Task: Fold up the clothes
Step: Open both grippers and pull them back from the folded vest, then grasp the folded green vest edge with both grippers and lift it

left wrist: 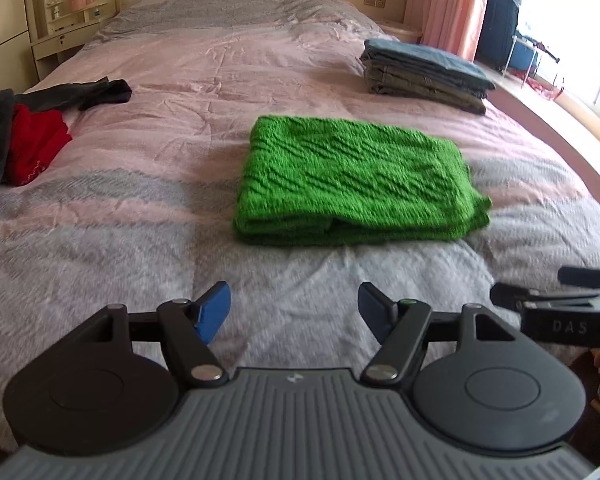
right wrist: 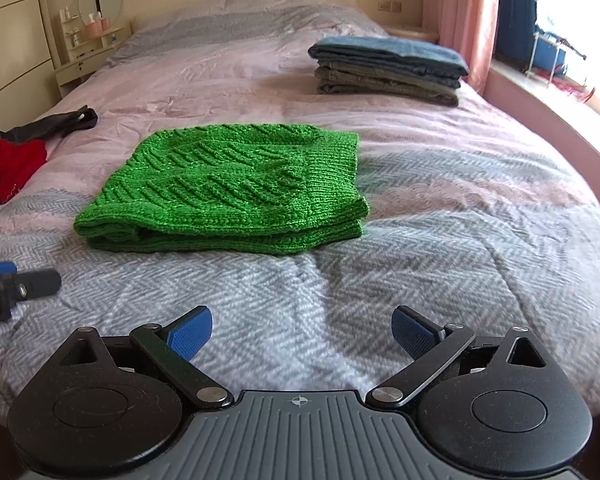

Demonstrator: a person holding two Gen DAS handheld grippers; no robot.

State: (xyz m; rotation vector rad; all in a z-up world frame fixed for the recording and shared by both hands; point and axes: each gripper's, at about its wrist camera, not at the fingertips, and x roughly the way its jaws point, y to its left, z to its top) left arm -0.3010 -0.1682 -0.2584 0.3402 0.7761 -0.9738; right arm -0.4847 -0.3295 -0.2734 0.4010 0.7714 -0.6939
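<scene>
So far I judge the job partly done: the green sweater (right wrist: 224,188) lies folded into a thick, tidy rectangle in the middle of the bed (right wrist: 440,248), and a stack of folded trousers (right wrist: 388,70) sits well apart from it, further up toward the curtain (right wrist: 460,8). What looks left is the loose heap at the bed's left edge, a red garment (left wrist: 36,148) tangled with dark clothes (left wrist: 76,94), none of it folded yet. I am holding nothing at this moment. My left gripper (left wrist: 294,312) hovers over the grey end of the cover with its blue pads spread apart and empty, and my right gripper (right wrist: 302,336) is likewise wide apart and empty, both short of the sweater and not touching it. The sweater is a chunky knit with a ribbed, slanting pattern; its layers show along the near edge, where the fold bulges rounded on the left and the edges lie a little uneven at the right corner. My guess is it wants moving to the stack, or I turn to the heap.
</scene>
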